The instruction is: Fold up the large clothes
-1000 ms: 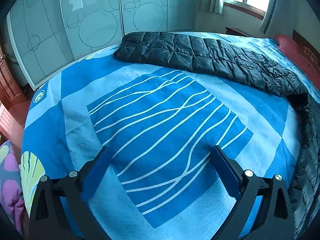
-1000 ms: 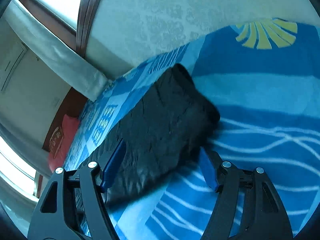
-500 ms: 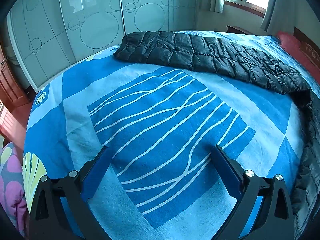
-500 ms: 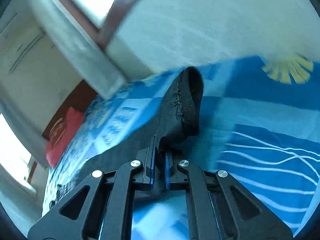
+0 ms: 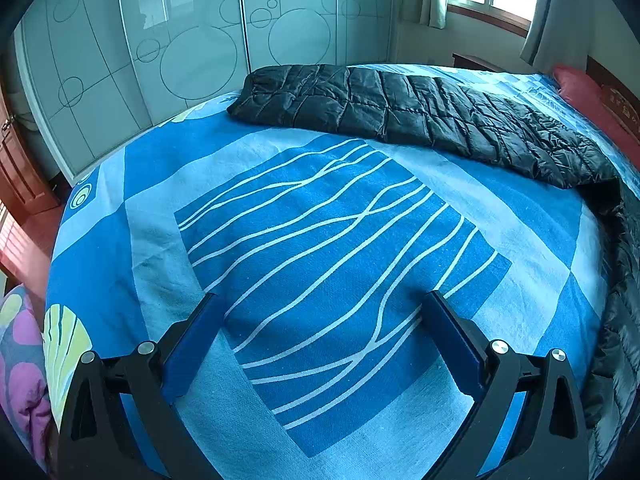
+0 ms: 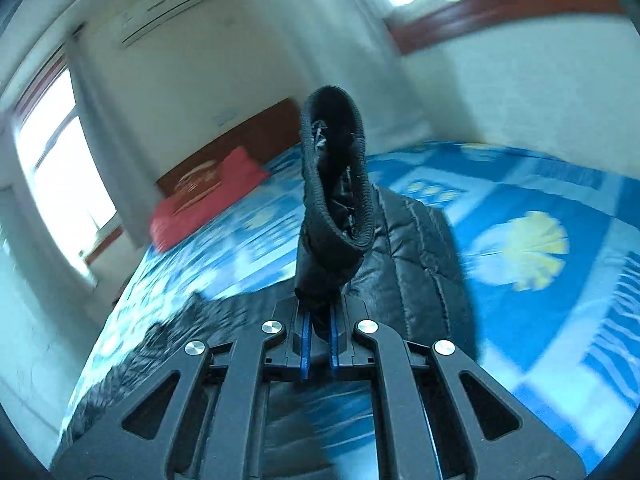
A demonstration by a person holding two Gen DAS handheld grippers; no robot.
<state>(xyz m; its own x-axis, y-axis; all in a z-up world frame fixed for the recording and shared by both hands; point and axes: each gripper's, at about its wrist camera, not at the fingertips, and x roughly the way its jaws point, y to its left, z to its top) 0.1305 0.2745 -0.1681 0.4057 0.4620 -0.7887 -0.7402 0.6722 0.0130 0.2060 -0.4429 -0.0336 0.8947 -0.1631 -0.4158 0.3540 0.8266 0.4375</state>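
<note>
One black quilted puffer jacket (image 5: 420,120), glossy, lies along the far side of the bed (image 5: 320,260). Right hand-held gripper (image 6: 319,320) pinches its ribbed cuff (image 6: 334,184), raised. Left hand-held gripper (image 5: 320,308) wide, empty, over blue woven bedspread.

The down jacket (image 5: 420,120) lies across the far side of the bed (image 5: 152,220), wardrobe doors (image 5: 180,52) behind it, a pillow (image 5: 588,100) at the right.
</note>
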